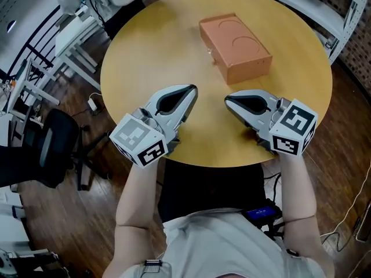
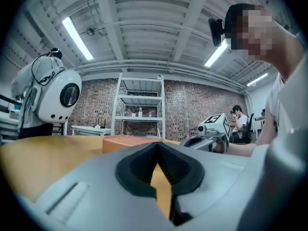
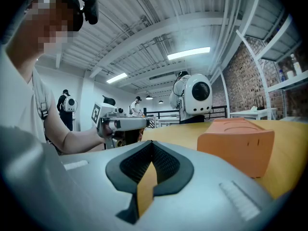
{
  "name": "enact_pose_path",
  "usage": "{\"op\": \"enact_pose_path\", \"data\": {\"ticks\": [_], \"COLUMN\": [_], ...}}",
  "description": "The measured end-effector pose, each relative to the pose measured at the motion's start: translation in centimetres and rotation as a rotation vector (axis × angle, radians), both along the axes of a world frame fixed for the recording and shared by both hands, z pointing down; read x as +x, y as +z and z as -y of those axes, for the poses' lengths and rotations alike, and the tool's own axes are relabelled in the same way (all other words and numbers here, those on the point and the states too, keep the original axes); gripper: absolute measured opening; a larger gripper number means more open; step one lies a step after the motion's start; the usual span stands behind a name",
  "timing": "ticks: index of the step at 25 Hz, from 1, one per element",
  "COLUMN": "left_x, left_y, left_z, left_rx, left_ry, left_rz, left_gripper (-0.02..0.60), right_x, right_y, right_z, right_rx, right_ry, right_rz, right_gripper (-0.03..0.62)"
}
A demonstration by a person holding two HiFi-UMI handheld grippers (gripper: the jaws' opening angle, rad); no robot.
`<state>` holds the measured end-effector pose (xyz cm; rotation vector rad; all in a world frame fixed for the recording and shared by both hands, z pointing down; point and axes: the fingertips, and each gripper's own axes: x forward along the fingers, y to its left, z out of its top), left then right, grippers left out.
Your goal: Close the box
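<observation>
One orange box [image 1: 235,48], lid down, on the round table [image 1: 139,57].
It sits toward the table's far side, with two round recesses in its top and its inside hidden. Well apart from it, the left gripper [image 1: 191,91] and right gripper [image 1: 229,99] hang over the table's near part, each with jaws pressed together on nothing.

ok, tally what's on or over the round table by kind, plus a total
orange box: 1
hand-held grippers: 2 (left hand-held gripper, right hand-held gripper), both shut and empty
Total: 3
</observation>
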<state>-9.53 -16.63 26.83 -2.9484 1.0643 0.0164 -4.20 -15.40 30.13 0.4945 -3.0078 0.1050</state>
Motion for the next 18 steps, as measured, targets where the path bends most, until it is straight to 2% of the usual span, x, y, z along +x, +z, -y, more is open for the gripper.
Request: {"op": "enact_pose_path", "data": {"ticks": [3,9,18], "left_x": [0.6,1.2,2.1], "left_y": [0.6,1.0,3.1], "left_z": [0.0,0.0,1.1], "left_rx": [-0.007,-0.011,-0.105], "left_ry": [0.03,0.043,0.052], "left_rz": [-0.023,0.003,0.068], "left_gripper": [0.002,0.002,0.001], "right_x": [-0.2,-0.2,-0.2], "right_y": [0.1,0.1,-0.1], "right_z": [0.1,0.0,0.1], "right_rx": [-0.004,-0.004,-0.003], "right_ry": [0.002,0.001,0.002], "right_rz": [0.001,-0.003,-0.003], "right_gripper": [0.002,0.002,0.0]}}
